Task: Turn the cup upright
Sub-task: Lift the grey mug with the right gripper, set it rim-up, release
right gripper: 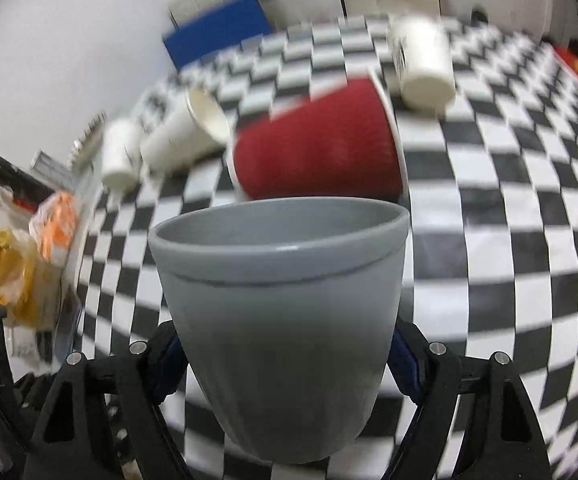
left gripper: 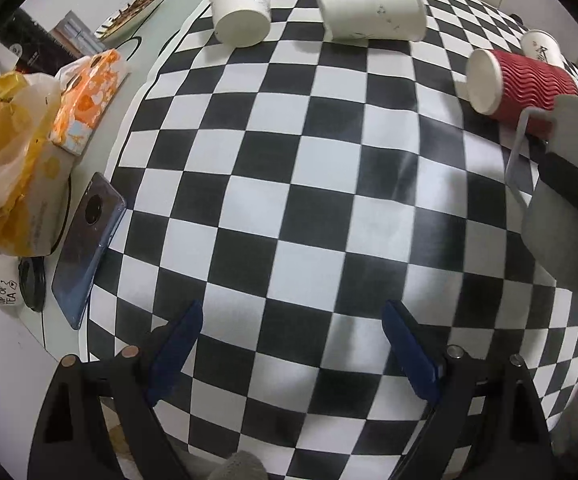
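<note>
The right gripper (right gripper: 285,364) is clamping a plain matte grey cup (right gripper: 285,300), thick-rimmed, mouth showing at 12 o'clock above the checkered cloth (right gripper: 489,240). A red ribbed cup (right gripper: 317,148) is lying just behind. The left gripper (left gripper: 291,344) is hanging spread wide, holding nothing.

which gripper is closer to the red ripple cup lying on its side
Right. The right gripper, shut on the grey cup, sits just in front of the red ripple cup. The left gripper hangs open, well back across the checkered cloth.
</note>
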Action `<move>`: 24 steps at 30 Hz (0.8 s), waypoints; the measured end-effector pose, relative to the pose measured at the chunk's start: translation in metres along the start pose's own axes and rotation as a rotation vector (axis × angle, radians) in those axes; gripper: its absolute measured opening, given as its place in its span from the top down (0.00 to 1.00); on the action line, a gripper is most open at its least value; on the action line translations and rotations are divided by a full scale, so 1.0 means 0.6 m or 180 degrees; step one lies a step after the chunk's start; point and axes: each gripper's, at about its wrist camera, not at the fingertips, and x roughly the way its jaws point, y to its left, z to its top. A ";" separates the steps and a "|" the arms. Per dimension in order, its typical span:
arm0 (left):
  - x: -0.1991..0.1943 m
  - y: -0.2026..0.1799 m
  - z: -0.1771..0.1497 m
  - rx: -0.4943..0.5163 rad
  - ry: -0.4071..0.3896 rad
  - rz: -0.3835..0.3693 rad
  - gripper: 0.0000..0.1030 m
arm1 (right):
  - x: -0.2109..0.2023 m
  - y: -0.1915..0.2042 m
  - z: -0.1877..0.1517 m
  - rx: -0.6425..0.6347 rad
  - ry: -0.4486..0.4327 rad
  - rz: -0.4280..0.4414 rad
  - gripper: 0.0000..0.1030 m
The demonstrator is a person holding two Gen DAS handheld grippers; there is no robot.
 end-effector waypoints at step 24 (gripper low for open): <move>-0.075 0.016 -0.037 0.0301 -0.0628 -0.0067 0.06 | -0.055 0.038 -0.129 -0.0249 0.0000 -0.0786 0.10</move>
